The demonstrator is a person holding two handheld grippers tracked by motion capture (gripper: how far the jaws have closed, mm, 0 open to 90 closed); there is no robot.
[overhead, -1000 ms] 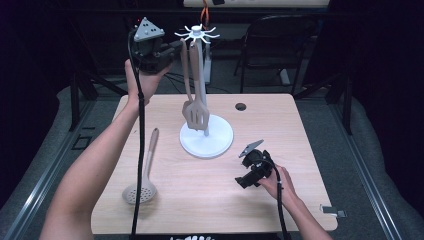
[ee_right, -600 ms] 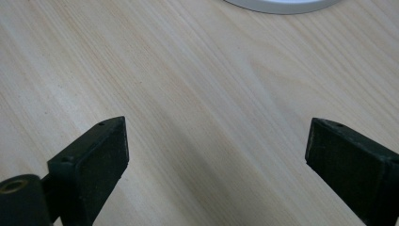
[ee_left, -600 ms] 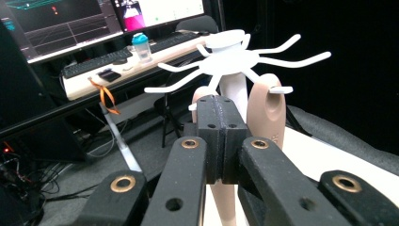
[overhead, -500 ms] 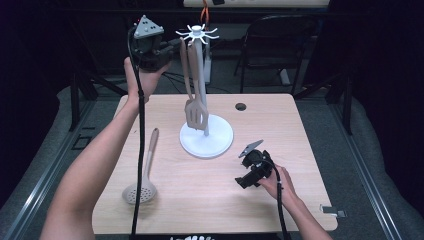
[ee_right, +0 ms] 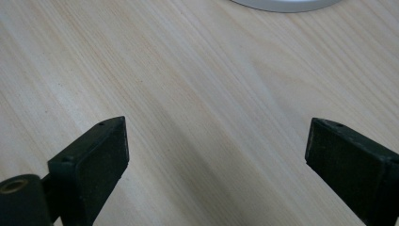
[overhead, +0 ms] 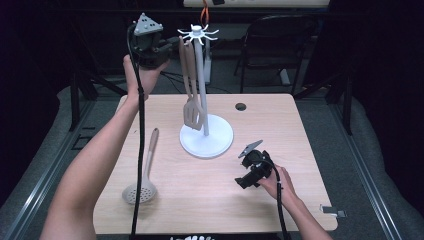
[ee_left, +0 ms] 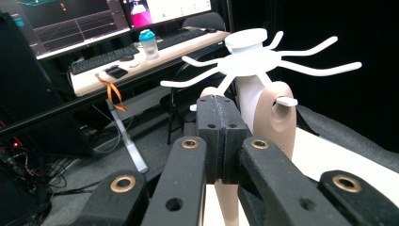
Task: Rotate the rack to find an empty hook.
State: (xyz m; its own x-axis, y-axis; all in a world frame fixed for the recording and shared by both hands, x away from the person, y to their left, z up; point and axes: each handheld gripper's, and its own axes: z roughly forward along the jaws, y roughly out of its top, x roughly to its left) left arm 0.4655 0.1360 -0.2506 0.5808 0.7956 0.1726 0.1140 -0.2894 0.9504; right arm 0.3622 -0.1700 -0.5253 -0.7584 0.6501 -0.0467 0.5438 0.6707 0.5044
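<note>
No text, label, brand or number could be read anywhere. The monitors behind the desk in the left gripper view showed coloured graphics and perhaps lettering, but it was too small and blurred to make out.

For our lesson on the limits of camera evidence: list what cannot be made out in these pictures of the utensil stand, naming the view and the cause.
- Left gripper view: the left gripper has shut jaws covering the handle below the spatula hole; whether they pinch it is hidden.
- Right gripper view: the stand base is cut off by the top edge.
- High view: the right gripper has jaws too small and dark to read.
- High view: the skimmer holes are too small to count.
</note>
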